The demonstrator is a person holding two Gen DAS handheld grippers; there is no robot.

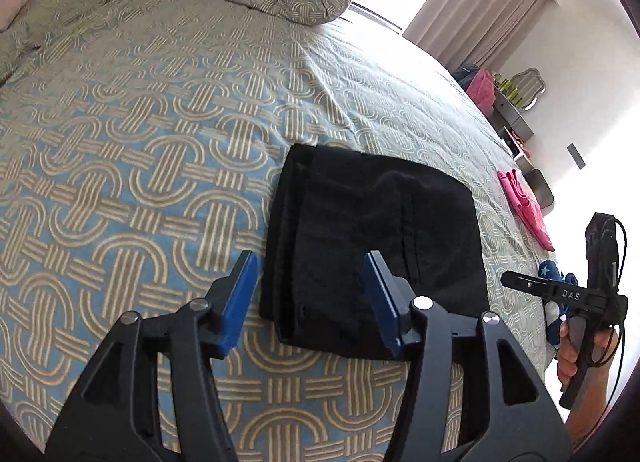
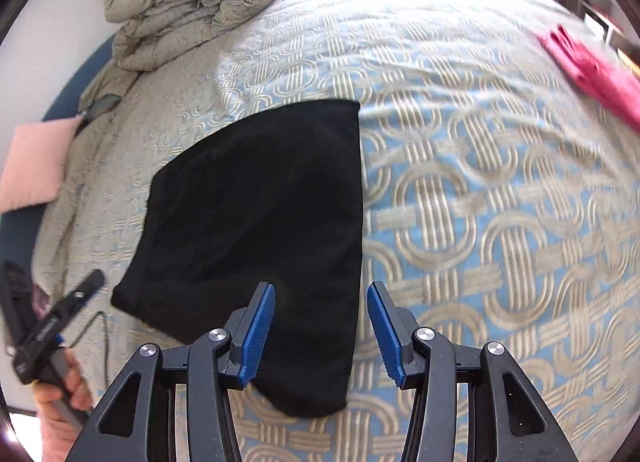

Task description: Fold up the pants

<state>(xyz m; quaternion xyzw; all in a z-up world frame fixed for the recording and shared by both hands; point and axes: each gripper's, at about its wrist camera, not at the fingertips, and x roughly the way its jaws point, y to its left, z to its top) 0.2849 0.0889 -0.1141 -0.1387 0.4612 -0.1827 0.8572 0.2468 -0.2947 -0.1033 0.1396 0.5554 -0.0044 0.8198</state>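
Black pants (image 1: 372, 246), folded into a compact rectangle, lie flat on a blue & tan patterned bedspread (image 1: 140, 166). Left gripper (image 1: 316, 302) and right gripper (image 2: 320, 330) both hover above the pants' near edge, fingers spread, holding nothing. Pink garment (image 1: 524, 206) lies well apart, w/ a rolled duvet (image 2: 200, 2) at the bed's far end.

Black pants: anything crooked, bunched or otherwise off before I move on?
Nothing serious. The black pants lie folded and flat on the bedspread, though layered edges on one side sit slightly stepped. Both the left gripper and right gripper are open, holding nothing.
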